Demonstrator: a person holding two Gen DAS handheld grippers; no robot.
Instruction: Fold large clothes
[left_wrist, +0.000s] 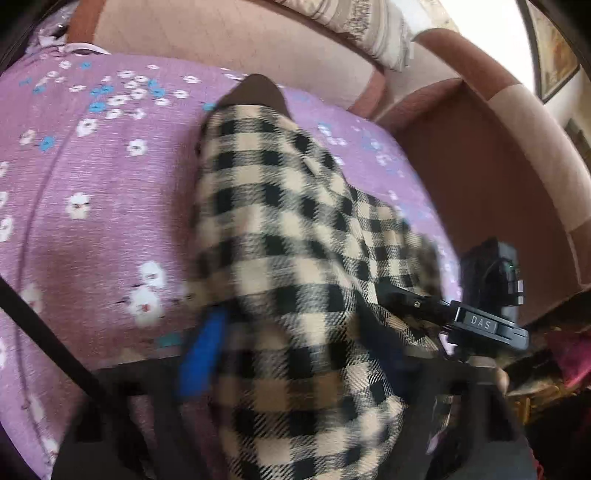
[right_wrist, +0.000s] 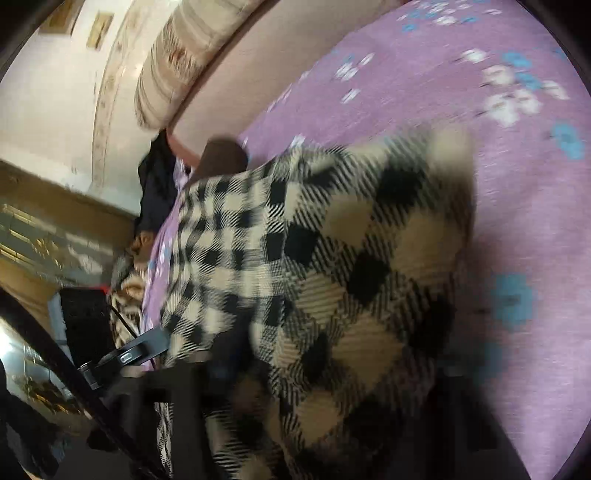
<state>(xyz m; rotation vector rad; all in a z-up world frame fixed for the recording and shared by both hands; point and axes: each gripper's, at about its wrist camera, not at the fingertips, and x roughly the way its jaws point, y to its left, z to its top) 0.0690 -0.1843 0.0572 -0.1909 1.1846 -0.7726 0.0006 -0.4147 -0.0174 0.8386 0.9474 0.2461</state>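
Purple floral sheet (left_wrist: 92, 229), claws angled down over checked garment (left_wrist: 295, 258)

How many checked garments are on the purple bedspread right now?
1. The beige-and-black checked garment lies bunched across the flowered purple bedspread, reaching toward both cameras. Its folds could hide another piece underneath; blur prevents certainty.

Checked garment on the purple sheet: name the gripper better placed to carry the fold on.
Neither clearly, as I read it. The checked garment drapes between the fingers of both the left gripper and the right gripper over the purple sheet. Blur hides both grips, so use both together.
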